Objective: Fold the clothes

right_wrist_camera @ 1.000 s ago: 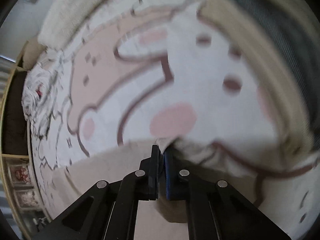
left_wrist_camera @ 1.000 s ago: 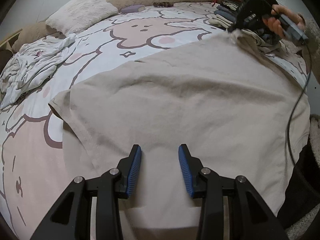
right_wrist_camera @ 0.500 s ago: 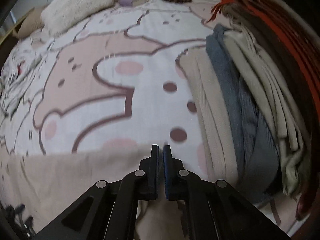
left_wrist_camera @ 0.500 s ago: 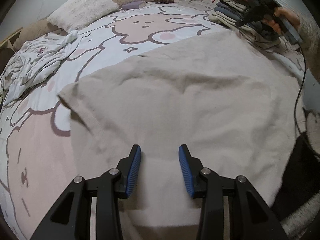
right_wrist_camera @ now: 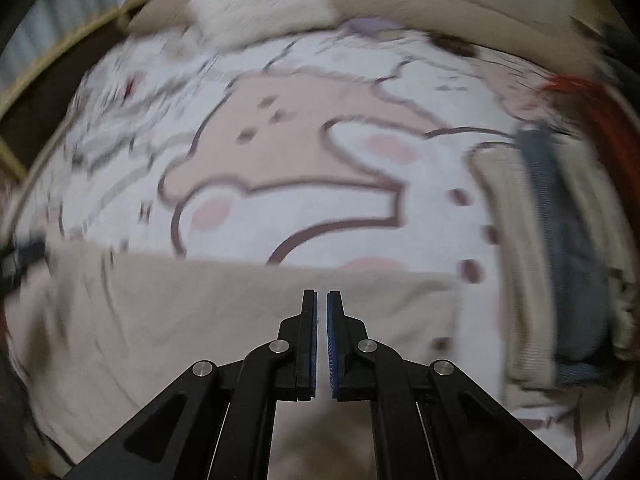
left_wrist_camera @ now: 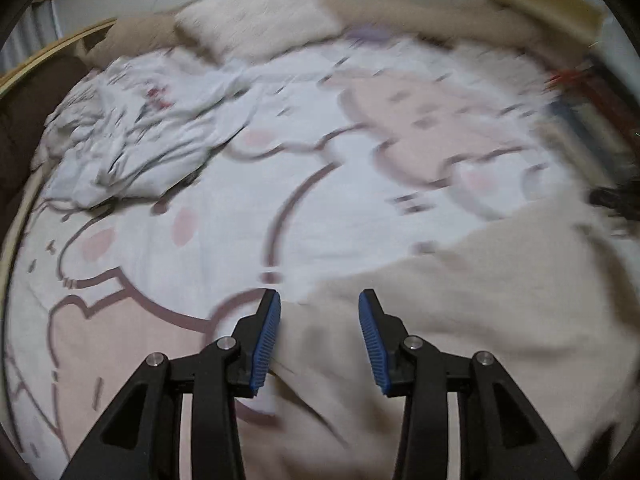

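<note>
Cartoon-printed bedding (left_wrist_camera: 224,248) covers the bed, and both views are blurred. At the far left a crumpled white garment (left_wrist_camera: 132,148) lies in a heap, with a fluffy pillow (left_wrist_camera: 256,16) behind it. Nearer, the left gripper (left_wrist_camera: 319,340) is spread wide over the left edge of the beige garment (left_wrist_camera: 460,312), which lies flat. The right gripper (right_wrist_camera: 321,340) is nearly closed, gripping nothing, above it. A stack of folded clothes (right_wrist_camera: 560,248) sits at the right.

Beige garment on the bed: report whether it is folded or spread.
Spread. The beige garment lies as one flat sheet across the bedspread, with no folded-over layer visible; motion blur hides fine creases.
</note>
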A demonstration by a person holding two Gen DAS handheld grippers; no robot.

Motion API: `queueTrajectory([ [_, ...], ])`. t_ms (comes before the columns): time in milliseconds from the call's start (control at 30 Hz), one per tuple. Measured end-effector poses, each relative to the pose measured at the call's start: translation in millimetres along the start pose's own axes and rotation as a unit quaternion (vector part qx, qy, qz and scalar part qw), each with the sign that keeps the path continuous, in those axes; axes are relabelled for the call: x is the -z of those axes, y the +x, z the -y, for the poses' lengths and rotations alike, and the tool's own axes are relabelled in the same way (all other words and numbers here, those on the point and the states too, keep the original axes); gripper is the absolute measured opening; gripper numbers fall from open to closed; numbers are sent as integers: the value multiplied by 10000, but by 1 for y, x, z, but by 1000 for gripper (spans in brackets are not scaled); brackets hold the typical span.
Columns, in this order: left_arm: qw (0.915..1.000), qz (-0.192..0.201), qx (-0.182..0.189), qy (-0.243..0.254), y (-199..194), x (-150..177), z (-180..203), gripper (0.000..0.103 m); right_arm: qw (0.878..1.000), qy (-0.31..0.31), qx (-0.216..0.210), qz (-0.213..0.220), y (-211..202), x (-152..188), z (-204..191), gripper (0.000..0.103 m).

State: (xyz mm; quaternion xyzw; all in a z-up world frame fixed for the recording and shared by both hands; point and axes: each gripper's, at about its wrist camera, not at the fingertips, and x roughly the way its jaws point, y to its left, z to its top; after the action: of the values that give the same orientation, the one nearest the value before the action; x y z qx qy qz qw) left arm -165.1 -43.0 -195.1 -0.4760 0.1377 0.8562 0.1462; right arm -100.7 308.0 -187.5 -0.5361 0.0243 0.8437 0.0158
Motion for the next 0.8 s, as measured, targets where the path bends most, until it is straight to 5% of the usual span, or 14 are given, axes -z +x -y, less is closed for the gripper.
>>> queueTrajectory([
  [67,9979,-278,-577,-80,24,0,-18,40,9993,-50,314,-207,19,8,6,4],
  [133,9960,-319,-728,-407,25,5,-47,40,9963,195,810,-228,27,21,35,4],
  [233,9950,-343,-399,-845,17,7,-72,40,9908,836,1048,-203,29,38,82,4],
  [300,9946,-392,-35,-958,14,3,-71,40,9910,1111,742,0,28,47,96,4],
  [400,9913,-464,512,-1124,10,-2,-70,42,9922,818,931,162,33,52,88,4],
  [467,9872,-512,876,-1233,7,-6,-70,60,9914,605,1133,244,37,55,80,4],
  [500,9850,-555,1029,-1268,7,-8,-68,61,9906,556,1211,292,38,56,78,4],
  [633,9848,-1120,839,-1029,39,-9,-47,59,9899,604,1202,455,39,58,78,4],
  [767,9805,-1204,1066,-1130,46,-3,-39,11,9907,760,1009,505,38,59,84,4],
  [800,9801,-1104,1121,-1209,41,-2,-39,10,9907,771,991,519,37,60,84,4],
])
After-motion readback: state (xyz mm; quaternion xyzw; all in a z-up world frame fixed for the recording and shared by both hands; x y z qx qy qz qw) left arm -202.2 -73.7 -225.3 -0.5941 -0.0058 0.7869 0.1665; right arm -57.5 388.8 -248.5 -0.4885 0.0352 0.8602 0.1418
